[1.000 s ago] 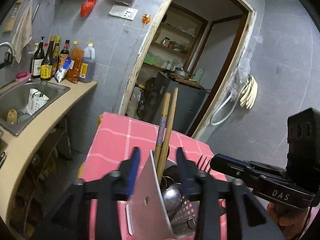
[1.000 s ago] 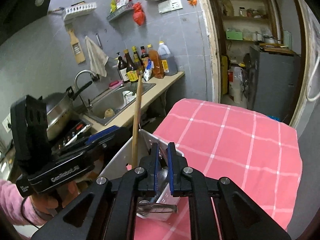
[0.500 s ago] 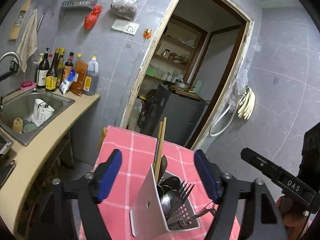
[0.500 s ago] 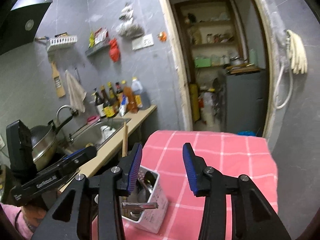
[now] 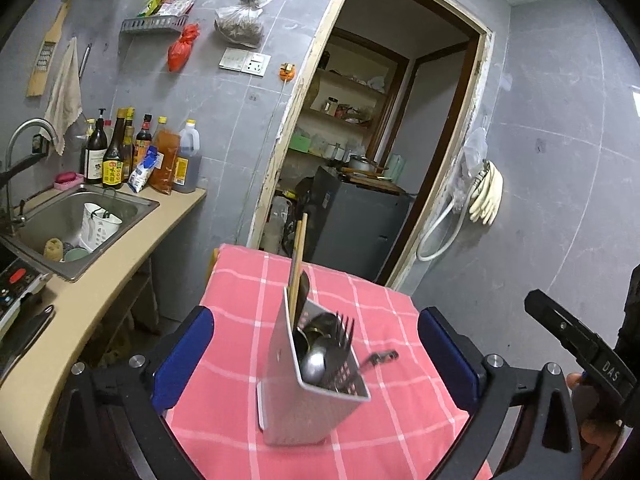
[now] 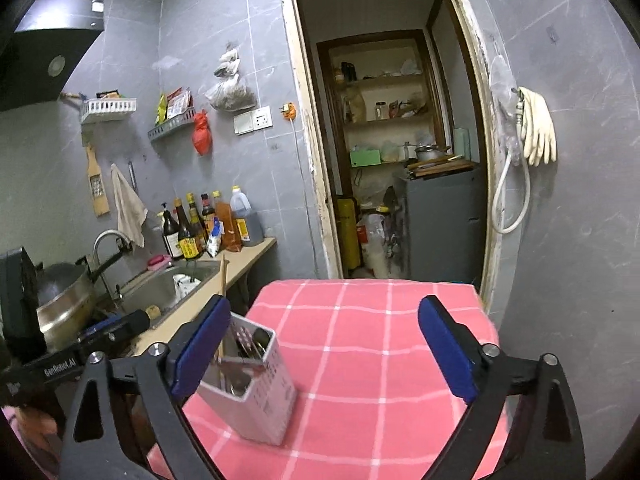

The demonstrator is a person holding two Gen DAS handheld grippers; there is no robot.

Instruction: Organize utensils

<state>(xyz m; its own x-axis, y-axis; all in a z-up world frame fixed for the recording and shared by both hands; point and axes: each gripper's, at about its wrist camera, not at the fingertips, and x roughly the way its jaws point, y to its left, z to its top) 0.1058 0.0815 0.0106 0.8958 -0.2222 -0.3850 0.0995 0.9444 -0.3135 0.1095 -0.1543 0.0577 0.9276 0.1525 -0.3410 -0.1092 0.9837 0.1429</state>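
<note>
We've got both grippers spread wide w/ nothing between the pads: the left gripper (image 5: 316,344) has its jaws just opened out to either side of the metal utensil caddy (image 5: 308,392), clear of it on both sides, and the right gripper (image 6: 324,348) has likewise just opened, its left blue pad (image 6: 200,348) sitting in front of the caddy's near-left corner in its own view, tho we can't tell if it touches. The caddy stands upright on the pink checked tablecloth (image 5: 380,432), towards the table's near-left part seen from the right wrist cam, close to the edge facing the sink counter (image 5: 108,280). Inside it we see wooden chopsticks (image 5: 298,264) sticking up tallest at the back, a fork (image 5: 342,332) w/ tines up, spoons (image 5: 314,360), and a dark handle (image 5: 380,358) poking out over the rim. Rest of the tablecloth is bare. Person's fingers (image 5: 596,432) grip the right gripper's handle at the lower-right edge of the left wrist view.
</note>
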